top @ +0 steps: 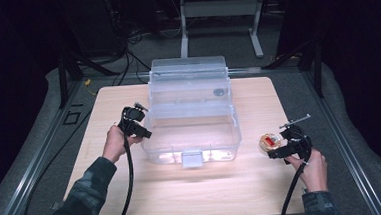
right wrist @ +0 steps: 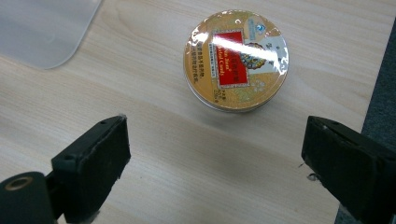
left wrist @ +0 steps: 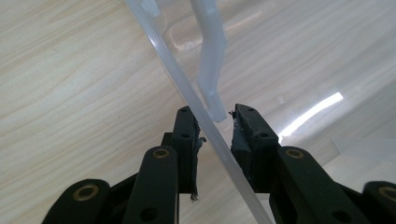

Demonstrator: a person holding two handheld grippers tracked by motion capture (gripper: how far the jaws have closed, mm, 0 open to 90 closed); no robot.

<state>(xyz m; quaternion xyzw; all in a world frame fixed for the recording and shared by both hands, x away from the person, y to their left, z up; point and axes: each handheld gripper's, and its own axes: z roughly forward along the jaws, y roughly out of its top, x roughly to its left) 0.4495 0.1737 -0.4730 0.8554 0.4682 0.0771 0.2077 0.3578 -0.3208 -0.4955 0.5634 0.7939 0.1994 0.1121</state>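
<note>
A clear plastic box (top: pixel 195 137) stands mid-table with its lid (top: pixel 188 70) tipped up at the back. My left gripper (top: pixel 139 130) is at the box's left wall. In the left gripper view the thin clear rim (left wrist: pixel 173 70) runs slantwise between the two jaws of the left gripper (left wrist: pixel 215 116), which are nearly together and pinch it. A round gold tin with a red label (top: pixel 270 141) lies flat on the table to the right of the box. My right gripper (top: pixel 281 151) is just behind the tin (right wrist: pixel 236 59); the right gripper (right wrist: pixel 215 135) is wide open with bare table between its fingers.
The wooden table (top: pixel 184 198) has free room in front of the box. A rounded clear corner of the box (right wrist: pixel 42 28) lies to the left of the tin. The table's right edge is close beside the tin. Dark floor and desk legs lie beyond the table.
</note>
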